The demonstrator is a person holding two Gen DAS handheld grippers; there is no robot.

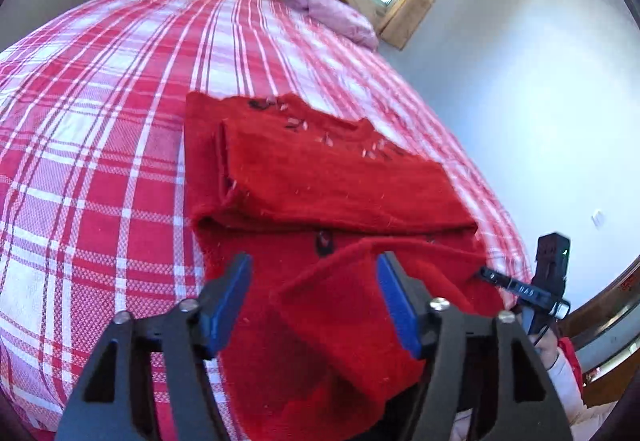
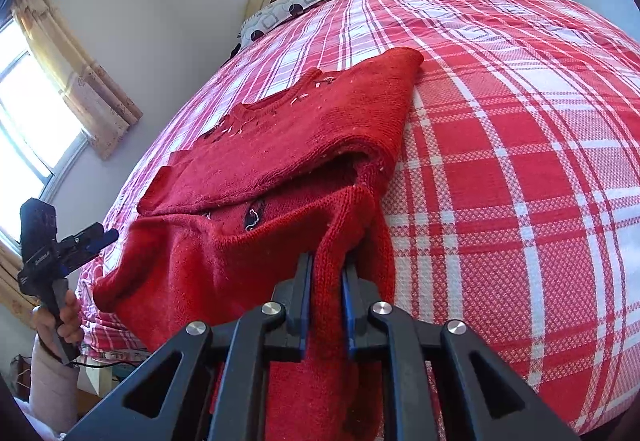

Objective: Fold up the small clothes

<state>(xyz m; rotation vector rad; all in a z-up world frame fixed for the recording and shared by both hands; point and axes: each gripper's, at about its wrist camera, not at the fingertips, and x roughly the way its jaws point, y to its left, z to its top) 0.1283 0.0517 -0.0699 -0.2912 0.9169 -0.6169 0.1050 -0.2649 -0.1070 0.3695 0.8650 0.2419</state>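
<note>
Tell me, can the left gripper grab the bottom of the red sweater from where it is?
Probably yes. The left gripper is open, with the red sweater hem lying right between its fingers and nothing blocking.

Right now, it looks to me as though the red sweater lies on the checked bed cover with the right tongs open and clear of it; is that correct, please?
Not quite. The red sweater does lie on the checked bed cover, but the right tongs are shut on a fold of its near edge, not open and clear. The right wrist view shows the knit pinched between the blue pads.
</note>
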